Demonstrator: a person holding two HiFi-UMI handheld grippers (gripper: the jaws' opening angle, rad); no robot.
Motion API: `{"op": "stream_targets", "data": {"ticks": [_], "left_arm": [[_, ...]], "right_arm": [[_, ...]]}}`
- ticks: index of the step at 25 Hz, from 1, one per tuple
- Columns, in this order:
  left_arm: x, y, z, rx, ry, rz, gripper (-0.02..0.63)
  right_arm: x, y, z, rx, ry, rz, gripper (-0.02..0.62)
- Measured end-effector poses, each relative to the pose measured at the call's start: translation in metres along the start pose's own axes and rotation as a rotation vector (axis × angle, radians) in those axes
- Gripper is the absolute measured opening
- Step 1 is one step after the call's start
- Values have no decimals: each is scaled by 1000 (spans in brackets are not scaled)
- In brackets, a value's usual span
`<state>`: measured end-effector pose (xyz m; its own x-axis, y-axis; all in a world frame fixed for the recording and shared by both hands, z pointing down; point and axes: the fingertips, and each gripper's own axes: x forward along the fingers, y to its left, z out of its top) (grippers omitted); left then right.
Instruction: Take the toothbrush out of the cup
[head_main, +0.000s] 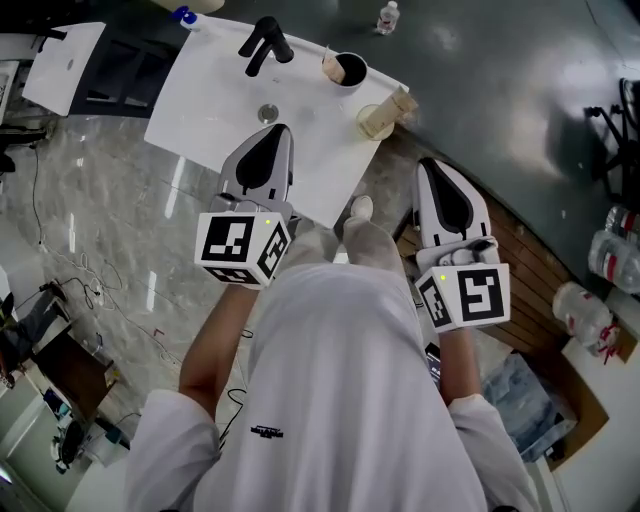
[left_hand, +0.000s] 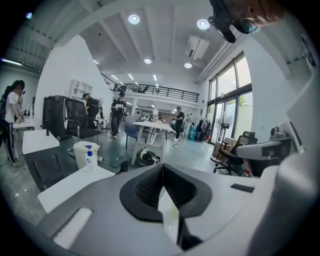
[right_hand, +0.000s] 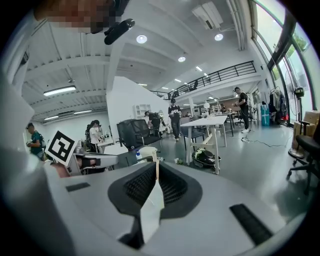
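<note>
In the head view a dark cup stands at the far right of a white washbasin counter. A beige toothbrush leans on its left rim. A clear glass with a beige piece beside it sits near the counter's right corner. My left gripper hangs over the counter's near edge, well short of the cup, its jaws shut on nothing. My right gripper is off the counter's right side, also shut and empty. Both gripper views look out level into the room past closed pads; no cup shows there.
A black tap and a drain sit on the counter. A small bottle stands on the floor beyond. Wooden decking and plastic bottles lie right. Office chairs, desks and several people fill the room in the gripper views.
</note>
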<state>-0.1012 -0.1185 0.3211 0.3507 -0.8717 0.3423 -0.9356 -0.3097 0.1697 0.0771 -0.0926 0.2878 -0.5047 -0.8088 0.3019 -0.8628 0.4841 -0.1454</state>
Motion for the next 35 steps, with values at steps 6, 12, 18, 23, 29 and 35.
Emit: {"op": "stream_targets", "data": {"ticks": [6, 12, 18, 23, 29, 35], "left_arm": [[-48, -2, 9, -19, -24, 29, 6], [-89, 1, 20, -46, -64, 71, 6], [-115, -7, 22, -61, -84, 55, 6], [-124, -16, 12, -81, -70, 36, 6], [-124, -28, 11, -78, -68, 6, 6], [-117, -35, 11, -75, -58, -16, 5]], "right_arm": [[-19, 13, 11, -20, -20, 12, 17], [-34, 19, 24, 14, -42, 38, 17], [-37, 30, 34, -3, -48, 86, 17], [-43, 43, 30, -5, -46, 122, 17], [-47, 49, 23, -67, -15, 146, 17], [-48, 41, 21, -54, -10, 126, 17]]}}
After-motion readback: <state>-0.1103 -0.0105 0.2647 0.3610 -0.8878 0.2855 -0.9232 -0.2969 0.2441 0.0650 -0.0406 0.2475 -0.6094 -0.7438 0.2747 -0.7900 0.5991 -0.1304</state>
